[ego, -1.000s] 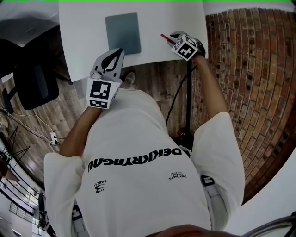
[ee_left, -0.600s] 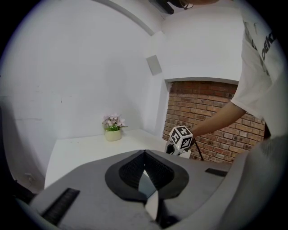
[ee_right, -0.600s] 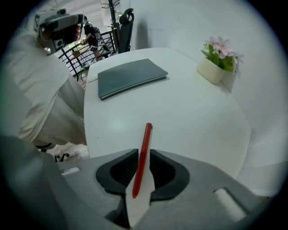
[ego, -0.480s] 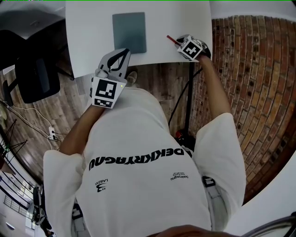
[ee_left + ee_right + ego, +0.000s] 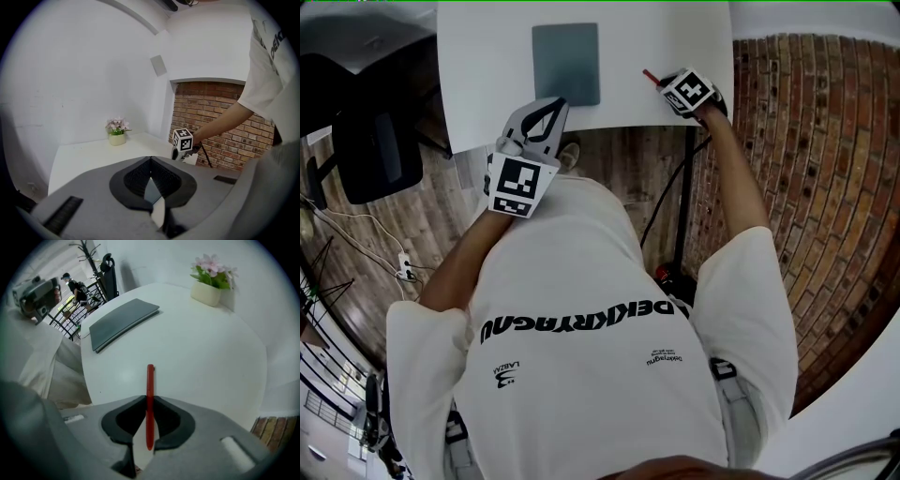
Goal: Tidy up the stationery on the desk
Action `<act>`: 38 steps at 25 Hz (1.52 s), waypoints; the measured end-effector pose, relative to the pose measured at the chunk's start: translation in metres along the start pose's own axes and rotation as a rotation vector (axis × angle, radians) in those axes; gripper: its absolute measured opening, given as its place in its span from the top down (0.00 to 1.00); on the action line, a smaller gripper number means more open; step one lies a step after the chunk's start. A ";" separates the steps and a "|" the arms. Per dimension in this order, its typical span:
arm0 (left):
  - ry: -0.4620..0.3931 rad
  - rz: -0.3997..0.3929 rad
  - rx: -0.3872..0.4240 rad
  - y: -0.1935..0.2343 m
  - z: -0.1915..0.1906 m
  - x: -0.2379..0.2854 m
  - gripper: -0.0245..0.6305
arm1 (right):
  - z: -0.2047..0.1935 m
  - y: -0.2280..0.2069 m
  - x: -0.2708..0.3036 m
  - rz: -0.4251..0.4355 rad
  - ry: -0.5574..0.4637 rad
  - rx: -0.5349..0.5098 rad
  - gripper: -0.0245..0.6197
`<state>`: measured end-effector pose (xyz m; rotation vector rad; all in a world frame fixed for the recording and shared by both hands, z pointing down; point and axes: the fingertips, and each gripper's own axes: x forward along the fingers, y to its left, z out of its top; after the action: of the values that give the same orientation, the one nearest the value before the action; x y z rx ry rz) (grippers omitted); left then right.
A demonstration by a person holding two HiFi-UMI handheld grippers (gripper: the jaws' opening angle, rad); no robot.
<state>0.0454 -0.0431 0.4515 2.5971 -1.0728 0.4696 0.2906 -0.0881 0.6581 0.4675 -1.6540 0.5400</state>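
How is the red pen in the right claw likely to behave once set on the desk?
The red pen looks slim and rigid, so probably light and unbending. The right claw holds it at one narrow spot, so it may pivot. On the smooth white desk its seemingly round barrel could roll.

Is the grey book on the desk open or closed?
Closed. The flat grey book lies on the white desk with its covers together.

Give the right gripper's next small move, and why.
Probably carry the red pen left toward the grey notebook and set it beside it. The right gripper is shut on the pen near the right edge of the desk, the notebook lies apart to its left, and the left gripper is shut and empty.
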 end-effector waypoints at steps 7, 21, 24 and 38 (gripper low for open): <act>0.006 0.011 0.002 0.003 -0.002 -0.005 0.96 | 0.002 -0.001 -0.001 0.006 0.012 0.070 0.89; -0.015 0.034 -0.004 0.010 0.000 -0.015 0.96 | 0.058 0.001 -0.034 0.102 -0.211 0.410 0.89; -0.016 0.036 -0.005 0.011 -0.001 -0.017 0.96 | 0.072 0.007 -0.038 0.145 -0.259 0.506 0.89; -0.017 0.042 0.004 0.013 -0.001 -0.022 0.96 | 0.116 0.018 -0.041 0.307 -0.385 0.869 0.89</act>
<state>0.0207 -0.0375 0.4456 2.5908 -1.1344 0.4602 0.1935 -0.1425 0.6027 0.9982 -1.8069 1.4920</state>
